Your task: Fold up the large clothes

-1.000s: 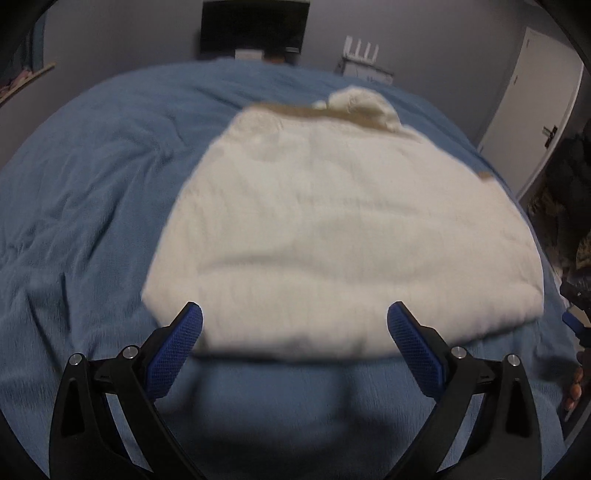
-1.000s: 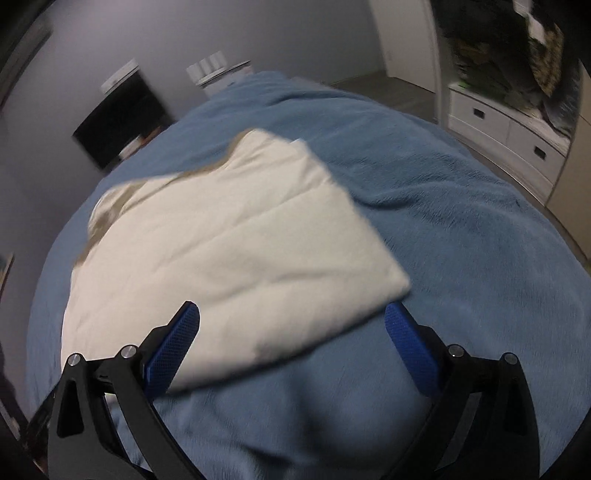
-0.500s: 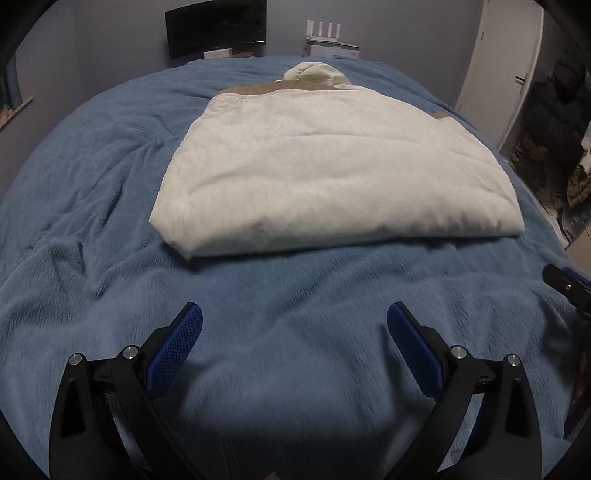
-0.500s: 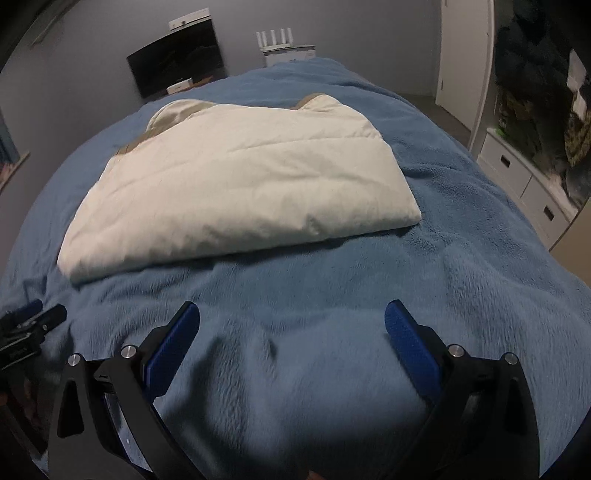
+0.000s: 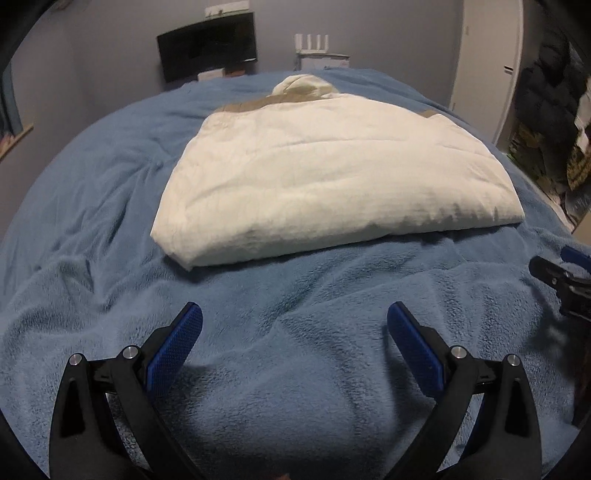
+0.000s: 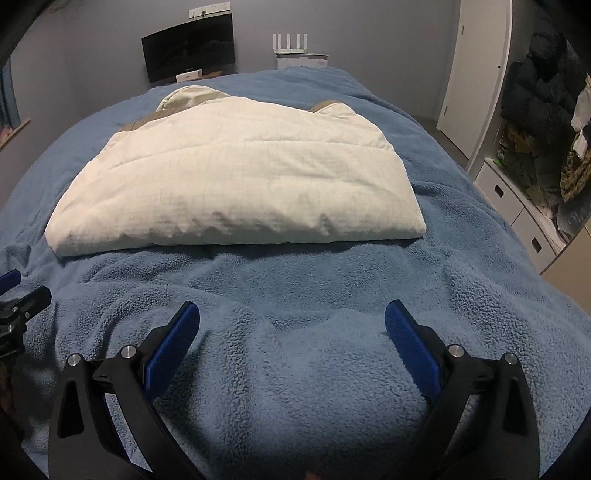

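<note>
Jaws wide, both grippers, empty | folded cream jacket (image 5: 332, 177) on blue blanket (image 5: 295, 332)

Black gripper (image 5: 294, 317) frames, blue textured pads (image 5: 173, 347), silver screws

A dim bedroom with grey walls (image 6: 332, 22). A blue fleece blanket (image 6: 332, 295) covers the bed in the foreground. Against the far wall stand a dark monitor (image 6: 188, 50) and a white router with four antennas (image 6: 291, 46). On the right are a white door (image 6: 476, 74) and white drawers (image 6: 517, 206) below shelves crowded with dark clothing (image 6: 543, 88)
</note>
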